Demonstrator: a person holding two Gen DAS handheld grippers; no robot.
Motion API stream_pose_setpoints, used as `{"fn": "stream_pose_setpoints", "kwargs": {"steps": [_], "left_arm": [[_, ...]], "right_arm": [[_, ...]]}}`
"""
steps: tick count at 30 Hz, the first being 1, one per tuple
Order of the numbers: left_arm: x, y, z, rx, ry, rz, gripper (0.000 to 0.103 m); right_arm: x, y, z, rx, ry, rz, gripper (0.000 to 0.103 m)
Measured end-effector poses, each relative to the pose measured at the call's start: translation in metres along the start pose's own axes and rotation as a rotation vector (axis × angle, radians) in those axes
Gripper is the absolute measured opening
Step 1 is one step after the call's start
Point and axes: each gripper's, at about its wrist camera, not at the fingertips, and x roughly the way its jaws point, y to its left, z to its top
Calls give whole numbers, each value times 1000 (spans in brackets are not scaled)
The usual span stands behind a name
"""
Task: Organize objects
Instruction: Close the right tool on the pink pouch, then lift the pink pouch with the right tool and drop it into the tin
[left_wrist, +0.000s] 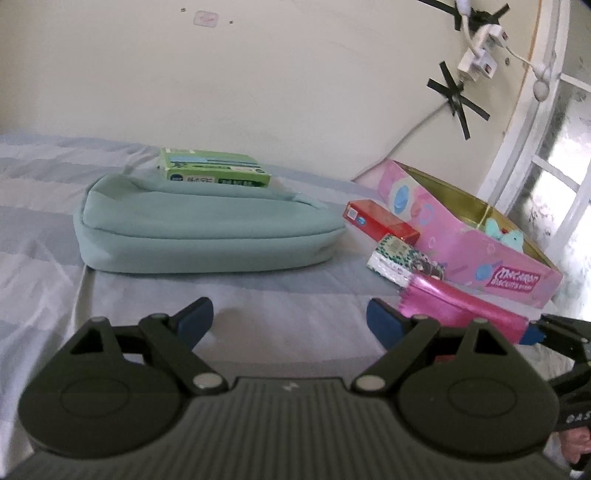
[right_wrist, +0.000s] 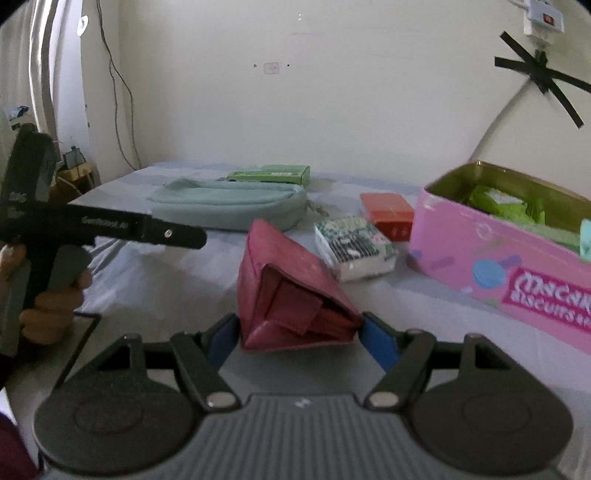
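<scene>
My right gripper (right_wrist: 299, 334) is shut on a magenta wallet (right_wrist: 291, 291), its blue pads pressing both sides. The wallet hangs slightly above the bed, gaping open toward the camera. In the left wrist view the same wallet (left_wrist: 461, 306) shows at the lower right, in front of the pink biscuit tin (left_wrist: 480, 251). My left gripper (left_wrist: 290, 315) stands open over the sheet with nothing between its fingers. A teal pouch (left_wrist: 207, 229) lies ahead of it, with a green box (left_wrist: 214, 170) behind. A red box (right_wrist: 388, 214) and a patterned tissue pack (right_wrist: 354, 247) lie beside the open tin (right_wrist: 498, 258).
Everything rests on a bed with a blue-striped sheet (left_wrist: 258, 295) against a cream wall. A cable taped with black strips (left_wrist: 458, 99) and plug adapters hang on the wall at the right. A hand (right_wrist: 48, 295) grips the left tool at the left edge of the right wrist view.
</scene>
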Motion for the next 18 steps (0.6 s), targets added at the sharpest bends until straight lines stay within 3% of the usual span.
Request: {"fn": "stream_pose_setpoints", "kwargs": {"steps": [4, 10, 18], "left_arm": [[2, -2, 0, 16, 2, 0, 92], [-1, -11, -1, 65, -5, -32, 92], [-10, -53, 3, 124, 43, -243, 92]], "right_arm": [[-4, 6, -17, -72, 45, -33, 73], [-26, -1, -36, -73, 16, -75, 74], [-57, -27, -56, -13, -23, -154, 81]]}}
